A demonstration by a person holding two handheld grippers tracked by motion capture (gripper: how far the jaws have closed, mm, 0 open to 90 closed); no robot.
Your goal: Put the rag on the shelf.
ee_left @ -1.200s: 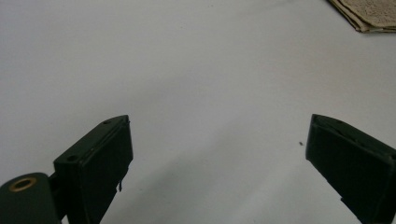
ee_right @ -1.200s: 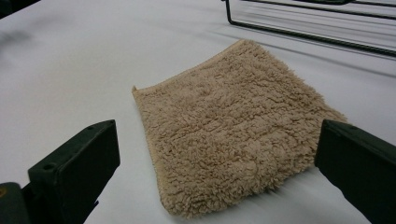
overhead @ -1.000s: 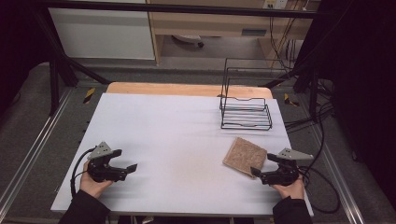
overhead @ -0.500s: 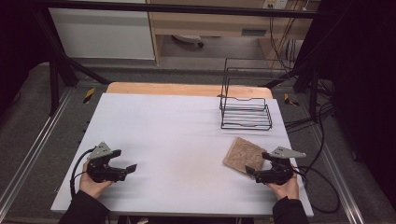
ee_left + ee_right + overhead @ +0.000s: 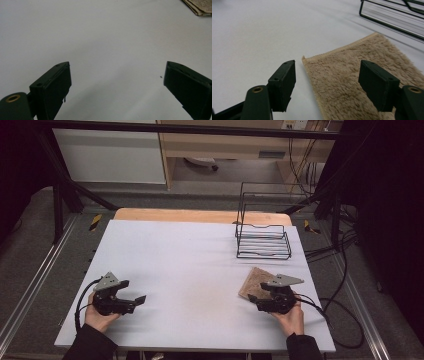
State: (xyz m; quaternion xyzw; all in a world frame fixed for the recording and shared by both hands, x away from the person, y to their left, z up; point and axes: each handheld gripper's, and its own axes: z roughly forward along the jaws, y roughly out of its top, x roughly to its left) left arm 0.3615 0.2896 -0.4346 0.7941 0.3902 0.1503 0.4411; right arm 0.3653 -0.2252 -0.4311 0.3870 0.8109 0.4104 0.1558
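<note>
A tan, fluffy folded towel [image 5: 254,278] [image 5: 352,72] lies flat on the white table at the right; its corner also peeks into the left gripper view [image 5: 198,6]. My right gripper [image 5: 253,298] [image 5: 327,75] hovers at the towel's near edge. Its jaws have just been closing and now stand partly apart, with the towel's near-left corner between them and neither pad pressing on it. At the table's near left my left gripper [image 5: 138,300] [image 5: 117,75] rests open above bare table, nothing between its jaws.
A black wire rack [image 5: 263,240] [image 5: 392,15] stands just beyond the towel at the back right. The white tabletop [image 5: 190,260] stretches wide between the two hands. Cables trail off the table's right edge.
The right hand has slid left onto the towel's near edge, and its jaws have narrowed. The left hand and its gripper have stayed put.
</note>
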